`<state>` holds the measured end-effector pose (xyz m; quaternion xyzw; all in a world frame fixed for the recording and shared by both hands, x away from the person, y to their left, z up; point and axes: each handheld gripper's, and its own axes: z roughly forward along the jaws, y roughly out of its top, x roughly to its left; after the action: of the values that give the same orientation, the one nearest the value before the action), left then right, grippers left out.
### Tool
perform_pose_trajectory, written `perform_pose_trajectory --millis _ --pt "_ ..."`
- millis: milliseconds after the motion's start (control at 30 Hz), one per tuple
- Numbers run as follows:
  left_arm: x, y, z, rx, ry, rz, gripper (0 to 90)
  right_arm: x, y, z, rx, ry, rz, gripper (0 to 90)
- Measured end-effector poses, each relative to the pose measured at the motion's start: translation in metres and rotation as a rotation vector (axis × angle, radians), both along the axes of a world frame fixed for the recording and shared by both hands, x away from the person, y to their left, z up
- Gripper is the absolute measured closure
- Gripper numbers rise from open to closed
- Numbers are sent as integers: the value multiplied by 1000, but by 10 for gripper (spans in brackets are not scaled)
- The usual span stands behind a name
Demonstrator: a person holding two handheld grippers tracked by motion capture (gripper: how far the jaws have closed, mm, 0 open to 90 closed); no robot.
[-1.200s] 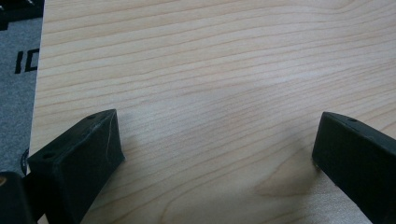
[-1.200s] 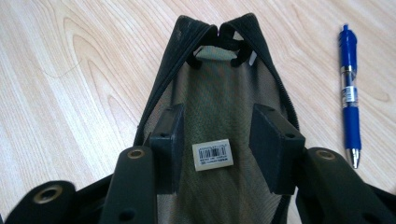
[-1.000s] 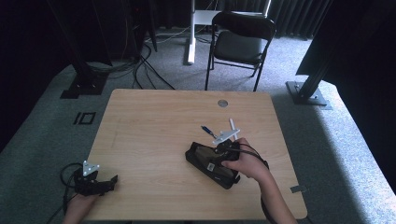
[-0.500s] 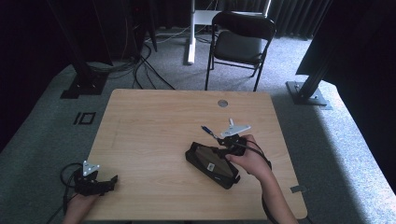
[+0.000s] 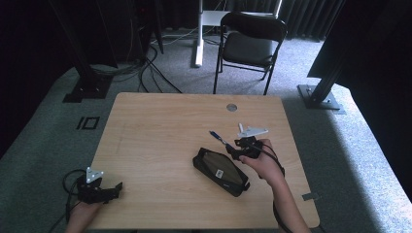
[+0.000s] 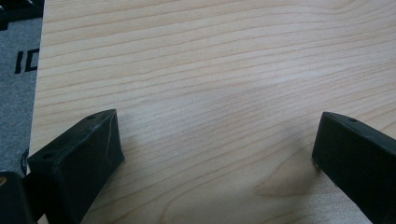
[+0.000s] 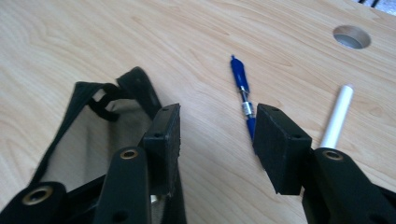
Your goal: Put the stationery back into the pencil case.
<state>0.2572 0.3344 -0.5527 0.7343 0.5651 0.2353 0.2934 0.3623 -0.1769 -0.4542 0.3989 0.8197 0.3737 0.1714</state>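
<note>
Your right gripper [image 7: 217, 140] hangs low over the table [image 5: 155, 131] with its jaws part open and nothing between them; they have just been opening. In the right gripper view the blue pen [image 7: 243, 95] lies on the wood just past the jaw tips, toward 1 o'clock, its near end partly hidden behind one jaw. The white pen [image 7: 338, 114] lies beside it, further toward 2 o'clock. Neither pen is gripped.

The black pouch [image 5: 221, 171] sits open on the table at about 8 o'clock from your right gripper [image 5: 239, 149] in the high view, its mouth toward the pens. From the right gripper view its lining [image 7: 88, 140] looks bare, though the inside is only partly in sight.

So the work looks barely begun: both pens are out on the wood and, as it seems, have yet to go into the pouch. Picking up the blue pen appears to be the step in hand.

Your left gripper [image 5: 104, 189] rests at the table's near left corner, at 8 o'clock from the pouch and well apart from it, jaws wide open over bare wood.
</note>
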Motion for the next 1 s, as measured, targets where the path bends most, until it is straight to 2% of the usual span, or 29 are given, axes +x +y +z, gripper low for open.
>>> perform_pose_trajectory --millis 300,467,633,833,1000 --pt "0 0 0 0 0 0 18 9 -10 -5 28 -11 -79 483" --pt "0 0 0 0 0 0 17 15 -16 -10 32 -33 -136 482" --pt "0 0 0 0 0 0 17 21 -19 -16 23 -46 -165 479" --pt "0 0 0 0 0 0 18 28 -25 -22 41 -67 -197 469" --pt "0 0 0 0 0 0 18 34 -30 -29 49 -65 -222 466"
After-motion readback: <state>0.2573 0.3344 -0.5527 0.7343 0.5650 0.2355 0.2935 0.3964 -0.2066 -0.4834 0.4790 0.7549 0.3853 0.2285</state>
